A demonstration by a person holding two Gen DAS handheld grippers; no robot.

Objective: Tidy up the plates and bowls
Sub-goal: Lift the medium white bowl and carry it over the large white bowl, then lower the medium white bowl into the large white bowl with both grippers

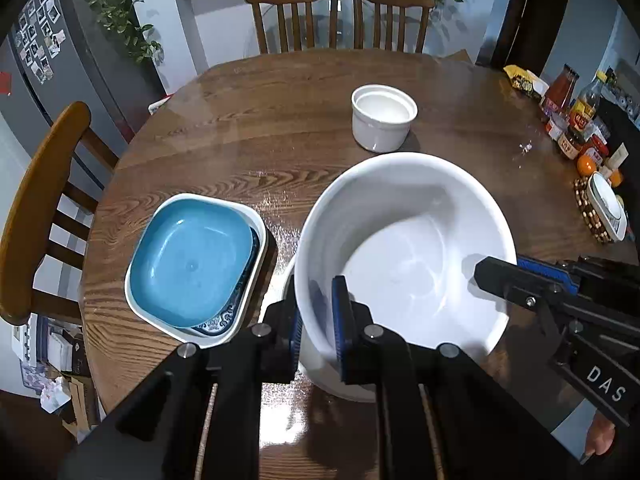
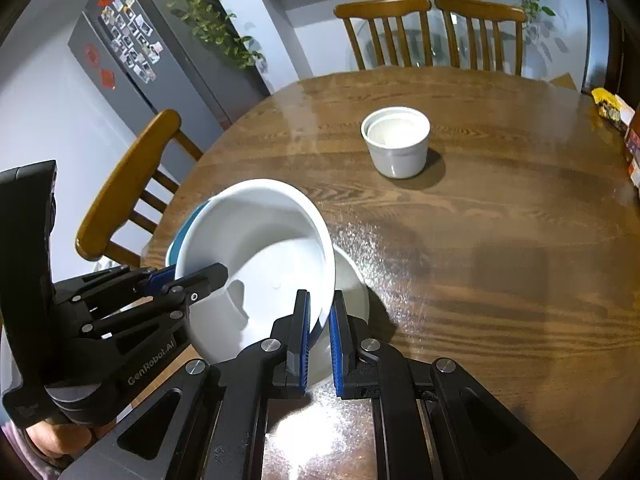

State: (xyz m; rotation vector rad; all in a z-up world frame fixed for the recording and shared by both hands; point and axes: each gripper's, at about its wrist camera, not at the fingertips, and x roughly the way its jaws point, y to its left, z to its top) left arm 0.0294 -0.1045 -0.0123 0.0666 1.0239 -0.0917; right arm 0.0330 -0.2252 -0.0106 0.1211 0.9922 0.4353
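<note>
Large white bowl (image 1: 404, 248) tilted, rim clamped by left gripper (image 1: 318, 320) at 7 o'clock, right gripper (image 2: 319, 336) at 4, above wooden table (image 1: 280, 128)

I count two grippers: my left gripper (image 1: 316, 316) and right gripper (image 2: 320, 336), both at the rim of the large white bowl (image 1: 404, 248). That makes one large bowl; whether a second sits under it, I cannot tell. Beyond it stands one small white cup-shaped bowl (image 1: 383, 122). Left of the large bowl I see one stack of three square dishes (image 1: 192, 260): blue, patterned, white. Three wooden chairs ring the table (image 1: 280, 128): two (image 1: 294, 16) (image 1: 390, 16) beyond the large bowl, one (image 1: 44, 208) to its left.
</note>
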